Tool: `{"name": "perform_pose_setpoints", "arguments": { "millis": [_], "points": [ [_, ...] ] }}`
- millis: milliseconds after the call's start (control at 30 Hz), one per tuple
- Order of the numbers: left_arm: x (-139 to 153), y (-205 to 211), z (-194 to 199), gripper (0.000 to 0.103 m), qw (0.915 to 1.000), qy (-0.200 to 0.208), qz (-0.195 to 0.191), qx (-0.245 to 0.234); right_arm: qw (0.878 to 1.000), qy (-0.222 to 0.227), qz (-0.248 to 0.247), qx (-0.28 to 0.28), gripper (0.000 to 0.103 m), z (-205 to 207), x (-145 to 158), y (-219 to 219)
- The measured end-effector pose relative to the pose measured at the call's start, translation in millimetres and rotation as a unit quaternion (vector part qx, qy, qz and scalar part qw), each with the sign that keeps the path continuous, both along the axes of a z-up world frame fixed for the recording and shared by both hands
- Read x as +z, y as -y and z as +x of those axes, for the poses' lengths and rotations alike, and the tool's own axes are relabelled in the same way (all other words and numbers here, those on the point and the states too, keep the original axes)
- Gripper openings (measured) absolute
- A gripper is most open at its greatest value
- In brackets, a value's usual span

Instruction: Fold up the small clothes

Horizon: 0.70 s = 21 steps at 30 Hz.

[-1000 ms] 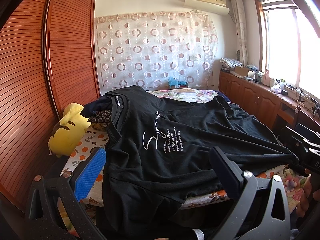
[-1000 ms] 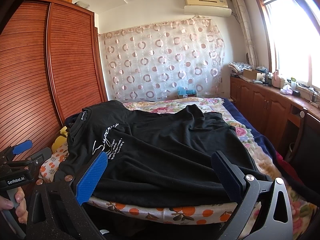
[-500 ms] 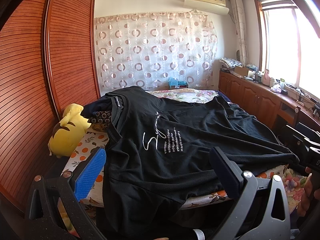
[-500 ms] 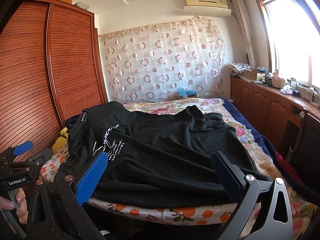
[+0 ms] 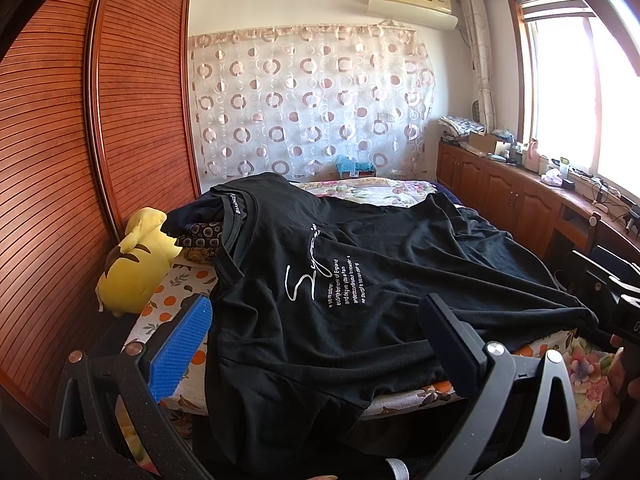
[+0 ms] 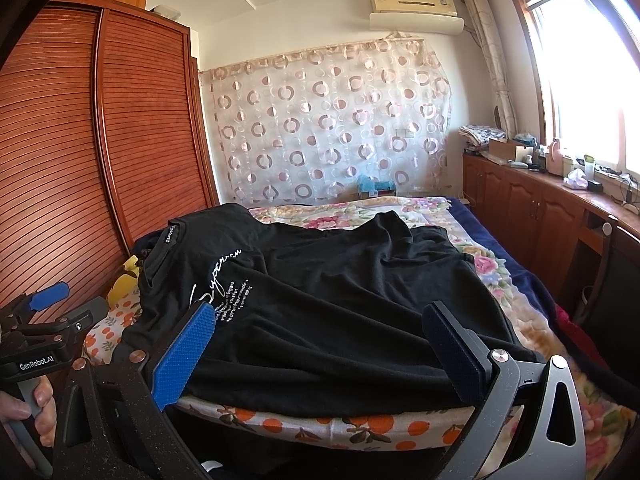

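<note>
A black T-shirt with white script lies spread front-up across the bed, collar at the left, one sleeve hanging over the near edge. It also shows in the right wrist view. My left gripper is open and empty, held before the near bed edge above the hanging sleeve. My right gripper is open and empty, held before the shirt's lower hem at the near edge. The left gripper's body shows at the left of the right wrist view.
The bed has a fruit-print sheet and floral quilt. A yellow plush toy lies at the bed's left by the slatted wooden wardrobe. Wooden cabinets with clutter run along the right under the window.
</note>
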<state>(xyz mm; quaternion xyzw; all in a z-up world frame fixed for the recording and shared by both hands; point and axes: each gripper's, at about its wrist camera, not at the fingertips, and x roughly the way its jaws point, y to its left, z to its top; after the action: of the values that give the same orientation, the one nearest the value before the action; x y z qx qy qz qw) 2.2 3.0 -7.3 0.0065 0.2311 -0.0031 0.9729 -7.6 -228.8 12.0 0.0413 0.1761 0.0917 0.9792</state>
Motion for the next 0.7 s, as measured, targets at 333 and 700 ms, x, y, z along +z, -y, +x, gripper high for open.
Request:
{"name": "perform_pose_setpoints", "arguments": {
  "millis": [333, 700],
  "points": [
    [0, 0, 0, 0.103, 1.0000, -0.001, 0.000, -0.001, 1.000, 0.000, 0.002, 0.001, 0.103, 1, 0, 0],
    [-21, -27, 12, 0.103, 0.9991, -0.041, -0.007, 0.010, 0.999, -0.016, -0.005, 0.040, 0.103, 15, -7, -10]
  ]
}}
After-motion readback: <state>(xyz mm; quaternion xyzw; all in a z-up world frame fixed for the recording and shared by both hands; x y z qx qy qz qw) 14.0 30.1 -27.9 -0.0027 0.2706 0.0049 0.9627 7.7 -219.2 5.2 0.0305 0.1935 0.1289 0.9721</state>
